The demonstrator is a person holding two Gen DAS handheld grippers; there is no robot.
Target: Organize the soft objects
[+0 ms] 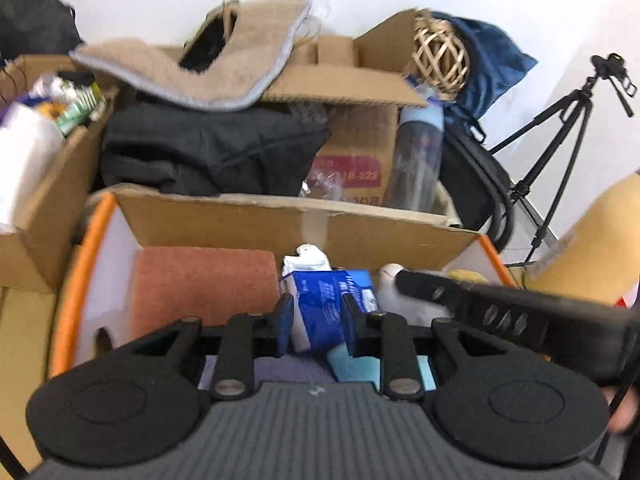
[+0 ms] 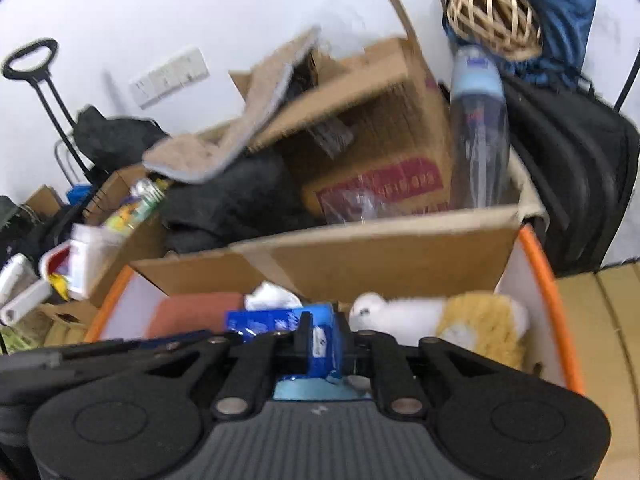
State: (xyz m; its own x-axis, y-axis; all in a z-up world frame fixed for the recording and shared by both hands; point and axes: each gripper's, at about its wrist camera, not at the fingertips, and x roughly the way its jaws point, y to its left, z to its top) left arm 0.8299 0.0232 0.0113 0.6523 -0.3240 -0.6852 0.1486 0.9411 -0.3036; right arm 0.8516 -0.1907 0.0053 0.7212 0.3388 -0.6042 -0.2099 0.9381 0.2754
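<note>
A blue tissue pack (image 1: 326,304) sits in the white bin with an orange rim (image 1: 98,216), with white tissue poking out of its top. My left gripper (image 1: 318,320) is shut on the tissue pack from both sides. My right gripper (image 2: 322,340) is shut on the same pack's other end (image 2: 320,336); its body also shows in the left wrist view (image 1: 500,312). A red-brown towel (image 1: 204,288) lies in the bin at the left. A white and yellow plush toy (image 2: 452,320) lies at the right. Light blue cloth (image 1: 352,364) lies under the pack.
A long cardboard flap (image 1: 288,224) hangs over the bin's (image 2: 548,292) far side. Behind it are a black garment (image 1: 208,152), a tan mat (image 1: 208,68), a cardboard box (image 1: 360,152), a clear bottle (image 1: 416,156), a wicker ball (image 1: 440,60) and a tripod (image 1: 560,140).
</note>
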